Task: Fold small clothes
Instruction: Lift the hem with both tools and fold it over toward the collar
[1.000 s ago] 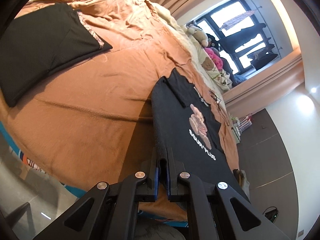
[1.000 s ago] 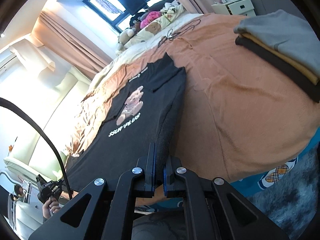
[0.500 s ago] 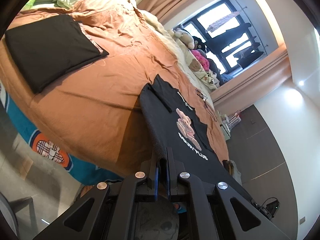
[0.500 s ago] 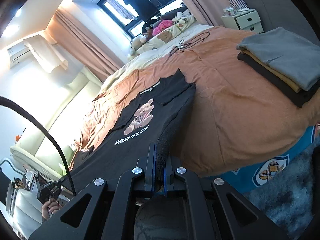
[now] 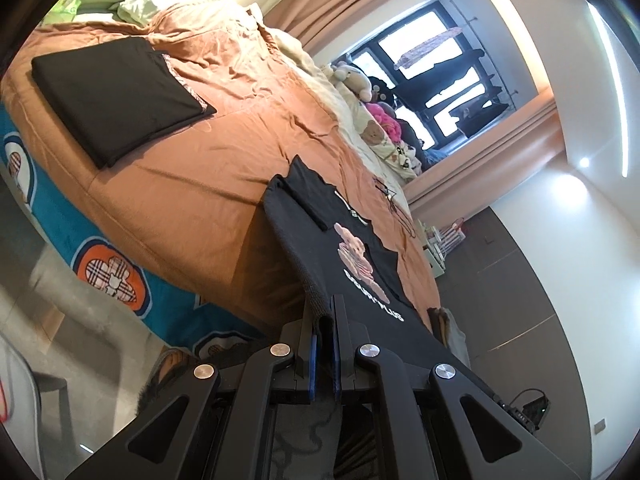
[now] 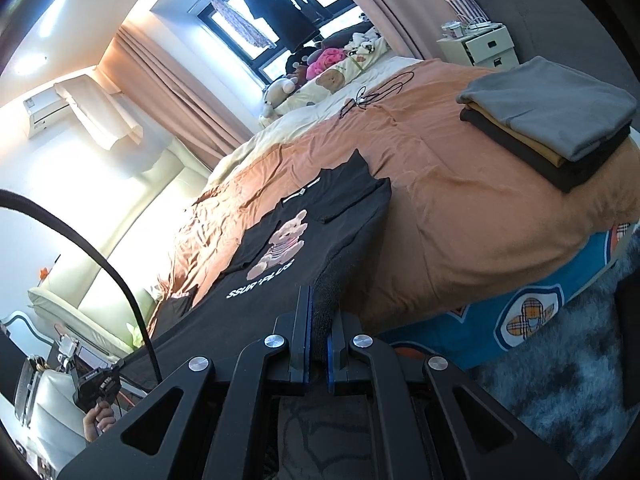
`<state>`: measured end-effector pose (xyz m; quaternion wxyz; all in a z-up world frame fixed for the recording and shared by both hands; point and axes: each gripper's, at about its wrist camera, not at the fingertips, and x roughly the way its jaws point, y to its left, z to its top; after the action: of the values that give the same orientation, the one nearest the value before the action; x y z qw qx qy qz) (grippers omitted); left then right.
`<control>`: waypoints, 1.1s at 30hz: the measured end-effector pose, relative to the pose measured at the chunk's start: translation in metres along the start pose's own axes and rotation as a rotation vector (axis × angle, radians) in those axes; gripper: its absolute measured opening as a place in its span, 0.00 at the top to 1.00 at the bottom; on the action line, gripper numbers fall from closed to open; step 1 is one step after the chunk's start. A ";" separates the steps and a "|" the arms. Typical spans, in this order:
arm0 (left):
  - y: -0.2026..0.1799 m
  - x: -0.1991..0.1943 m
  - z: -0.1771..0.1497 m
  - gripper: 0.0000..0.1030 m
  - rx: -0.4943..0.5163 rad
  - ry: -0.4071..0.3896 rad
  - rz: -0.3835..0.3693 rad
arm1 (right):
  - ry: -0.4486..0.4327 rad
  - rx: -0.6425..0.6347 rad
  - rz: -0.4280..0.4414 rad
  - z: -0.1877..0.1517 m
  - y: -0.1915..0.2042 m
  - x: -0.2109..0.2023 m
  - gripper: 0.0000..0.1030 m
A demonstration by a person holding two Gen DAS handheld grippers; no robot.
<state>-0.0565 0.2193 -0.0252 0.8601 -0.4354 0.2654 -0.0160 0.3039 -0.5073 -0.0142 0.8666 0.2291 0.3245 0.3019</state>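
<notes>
Both tools first: your left tool (image 5: 325,332) and right tool (image 6: 318,334) are each clamped on the near hem of the black T-shirt (image 6: 304,236), fabric pinched between nearly closed fingers. Now the room: you've got the bed (image 5: 224,168) under an orange cover, curtains and a dark window beyond. Your shirt stretches taut off the bed's near edge, bear print up. A folded black garment (image 5: 116,112) lies far left; a folded stack (image 6: 552,120) sits far right.
</notes>
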 end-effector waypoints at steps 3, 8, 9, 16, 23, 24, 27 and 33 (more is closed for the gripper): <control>-0.007 -0.012 -0.009 0.95 0.013 -0.001 0.003 | 0.007 0.001 -0.004 -0.005 -0.001 -0.010 0.98; -0.019 -0.028 -0.016 0.95 0.032 -0.013 -0.003 | 0.001 0.018 -0.006 -0.008 -0.002 -0.024 0.98; -0.021 -0.031 -0.017 0.95 0.036 -0.016 -0.002 | -0.001 0.019 -0.004 -0.007 -0.001 -0.027 0.98; -0.023 -0.025 -0.007 0.95 0.037 -0.026 0.021 | -0.016 0.027 0.019 0.001 -0.006 -0.024 0.98; -0.035 -0.011 0.021 0.95 0.044 -0.043 0.005 | -0.036 0.023 0.035 0.022 -0.005 -0.002 0.98; -0.038 -0.009 0.025 0.95 0.050 -0.048 0.005 | -0.042 0.018 0.034 0.023 -0.004 0.000 0.98; -0.046 -0.004 0.041 0.95 0.067 -0.060 -0.004 | -0.063 0.004 0.038 0.032 0.002 0.008 0.98; -0.063 0.011 0.072 0.95 0.101 -0.083 -0.016 | -0.084 -0.011 0.043 0.047 0.009 0.024 0.98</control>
<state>-0.0004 0.2310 0.0523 0.8910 -0.3940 0.2248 -0.0183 0.3478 -0.4945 0.0133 0.8741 0.2437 0.2809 0.3125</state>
